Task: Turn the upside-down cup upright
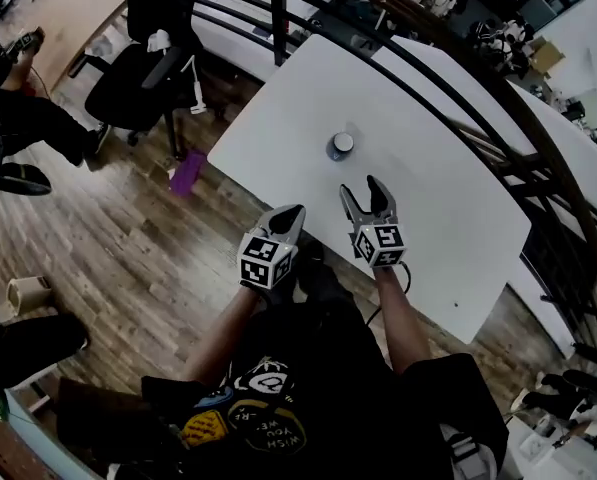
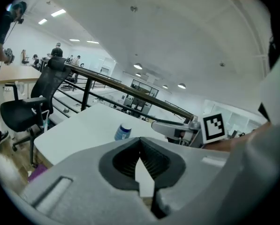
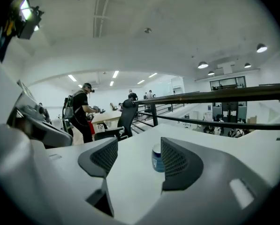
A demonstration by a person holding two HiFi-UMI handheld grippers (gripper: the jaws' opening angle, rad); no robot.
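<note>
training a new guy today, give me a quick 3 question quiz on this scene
1. True or false: the cup stands on the table and neither claw touches it.
2. Which claw is shut? A: the left claw. B: the right claw. C: both.
3. Short answer: what is the right claw gripping?

Key
1. True. The cup stands alone, ahead of both claws.
2. A. The left claw's jaws meet, and the right claw's jaws stand apart.
3. Nothing. Its view shows the cup beyond the jaws, not pressed between them.
</note>
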